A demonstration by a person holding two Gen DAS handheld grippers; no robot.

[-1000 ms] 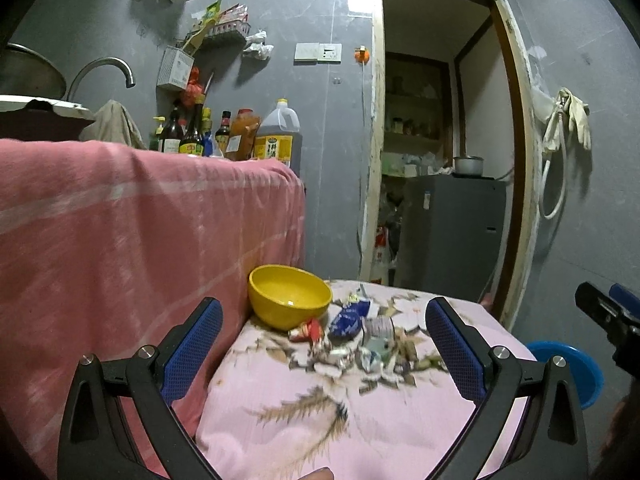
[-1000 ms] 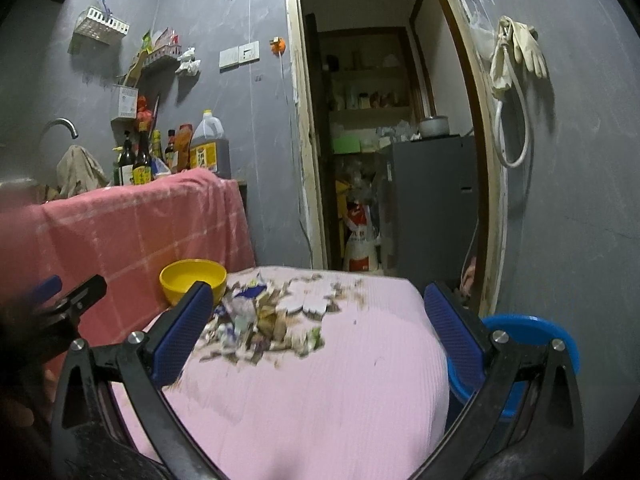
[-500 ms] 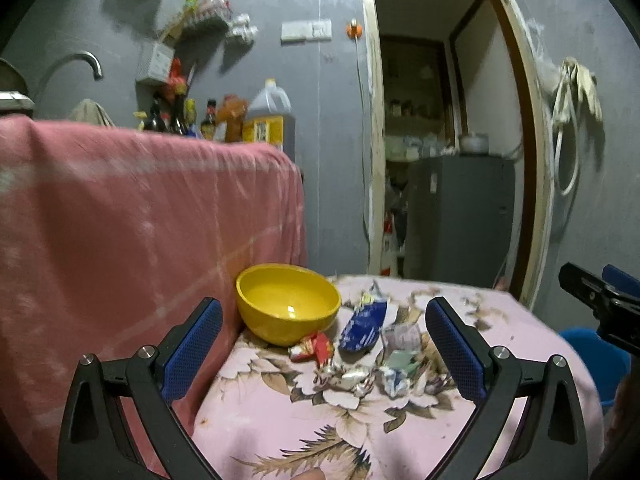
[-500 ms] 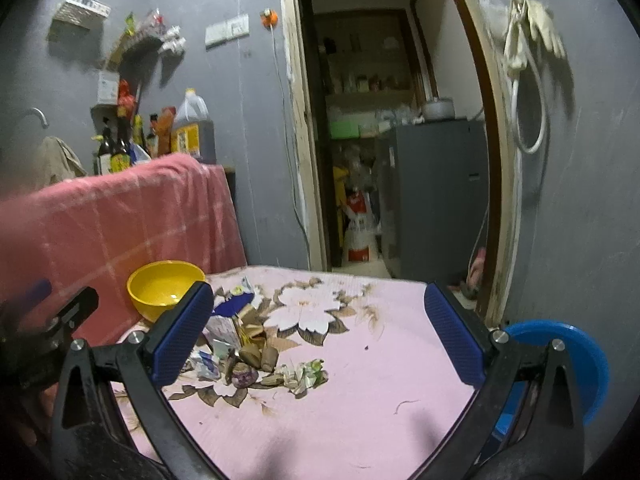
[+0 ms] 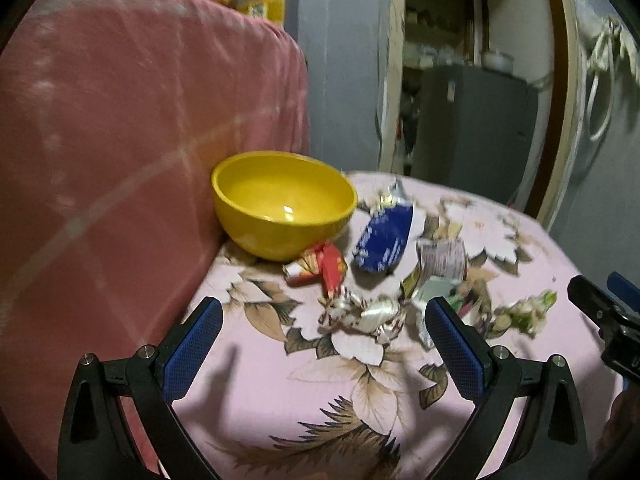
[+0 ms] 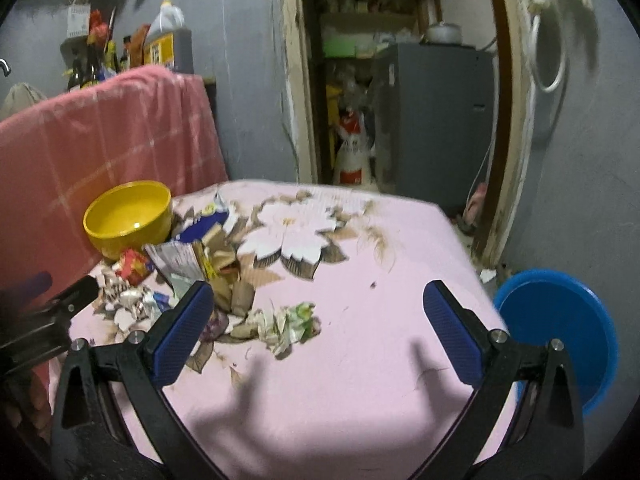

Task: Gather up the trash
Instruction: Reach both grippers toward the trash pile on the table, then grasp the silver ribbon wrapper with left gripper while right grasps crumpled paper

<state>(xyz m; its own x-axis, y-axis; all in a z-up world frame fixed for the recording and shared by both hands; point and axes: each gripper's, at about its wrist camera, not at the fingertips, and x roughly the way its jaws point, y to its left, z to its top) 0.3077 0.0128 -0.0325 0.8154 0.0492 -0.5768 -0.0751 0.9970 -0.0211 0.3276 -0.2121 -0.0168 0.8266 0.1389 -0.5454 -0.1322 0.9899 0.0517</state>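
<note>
A pile of trash lies on the pink flowered tablecloth (image 5: 304, 412): a red wrapper (image 5: 320, 266), a blue packet (image 5: 384, 238), silver crumpled foil (image 5: 362, 314), a grey printed wrapper (image 5: 442, 258) and a crumpled green-white paper (image 5: 526, 314). The same pile shows in the right wrist view, with the crumpled paper (image 6: 286, 322) nearest. A yellow bowl (image 5: 282, 204) stands empty beside the pile. My left gripper (image 5: 324, 354) is open and empty, just short of the foil. My right gripper (image 6: 316, 330) is open and empty, around the crumpled paper from above.
A pink blanket (image 5: 120, 140) covers a tall surface to the left of the table. A blue basin (image 6: 560, 336) sits on the floor at the table's right. Bottles (image 6: 160, 40) stand behind the blanket. A doorway with a grey fridge (image 6: 436, 120) lies beyond.
Both grippers have moved forward and down toward the trash pile, which now looks larger and closer. Both stay open.
</note>
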